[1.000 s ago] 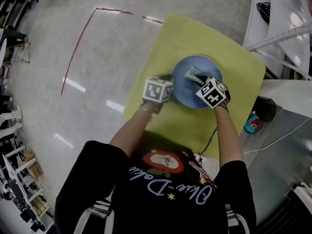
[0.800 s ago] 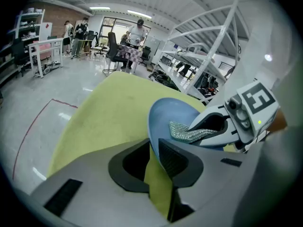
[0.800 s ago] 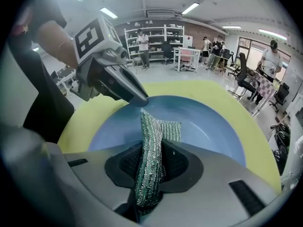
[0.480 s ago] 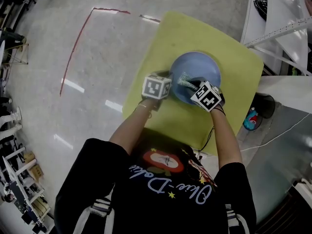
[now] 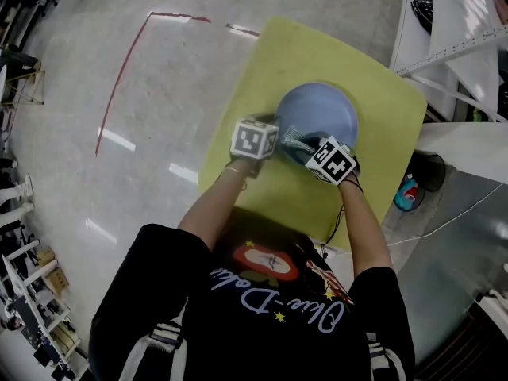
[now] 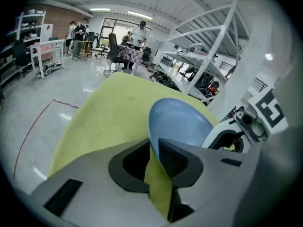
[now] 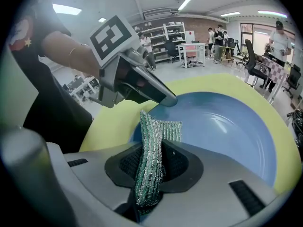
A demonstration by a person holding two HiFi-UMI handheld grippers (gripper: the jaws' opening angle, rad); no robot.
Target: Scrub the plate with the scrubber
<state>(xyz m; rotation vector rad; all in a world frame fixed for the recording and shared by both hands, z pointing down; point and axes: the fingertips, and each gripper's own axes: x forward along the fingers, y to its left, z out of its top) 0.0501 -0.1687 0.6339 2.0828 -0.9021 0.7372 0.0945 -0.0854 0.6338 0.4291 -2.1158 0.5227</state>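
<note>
A blue plate (image 5: 321,111) lies on the yellow table (image 5: 341,50). My left gripper (image 5: 276,141) is at the plate's near-left edge, shut on the rim; in the left gripper view the rim of the plate (image 6: 182,124) runs between the jaws of the left gripper (image 6: 158,157). My right gripper (image 5: 308,152) is shut on a green-silver mesh scrubber (image 7: 149,145), whose free end lies on the plate (image 7: 227,122) close to the left gripper (image 7: 137,82). In the head view the scrubber (image 5: 294,142) sits on the plate's near-left part.
The table's near edge (image 5: 262,213) is close to the person's body. White racks (image 5: 460,22) stand to the right, with a dark bin (image 5: 432,173) below them. A red tape line (image 5: 119,78) marks the floor at left. People and chairs (image 6: 128,44) are far off.
My right gripper has drawn the scrubber across the plate to the left and toward the person. The left gripper has kept its hold on the rim.
</note>
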